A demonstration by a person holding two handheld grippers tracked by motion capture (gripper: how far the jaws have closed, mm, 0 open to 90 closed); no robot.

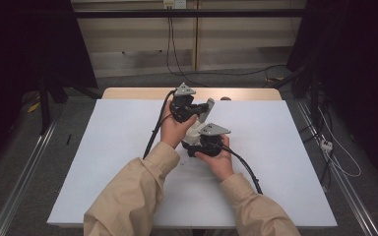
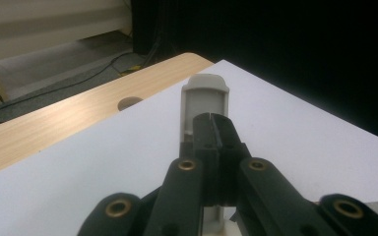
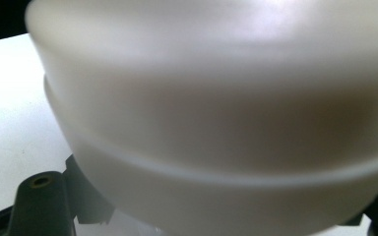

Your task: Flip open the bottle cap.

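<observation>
Over the middle of the white board, my left gripper [image 1: 198, 109] is shut on a flat grey plastic piece [image 1: 207, 109]. In the left gripper view the closed jaws [image 2: 215, 125] pinch this grey piece [image 2: 204, 96], whose rounded end sticks out beyond them. Just below it, my right gripper [image 1: 197, 143] holds a white rounded container [image 1: 193, 132]. In the right gripper view the white container [image 3: 216, 98] sits very close between the jaws and hides their tips. Whether the grey piece is joined to the container is hidden by the hands.
The white board [image 1: 103, 162] covers a wooden table whose far edge [image 2: 78, 118] has a round hole [image 2: 129, 103]. Black cables trail from both grippers across the board. Dark curtains stand at both sides, and cables lie on the floor behind.
</observation>
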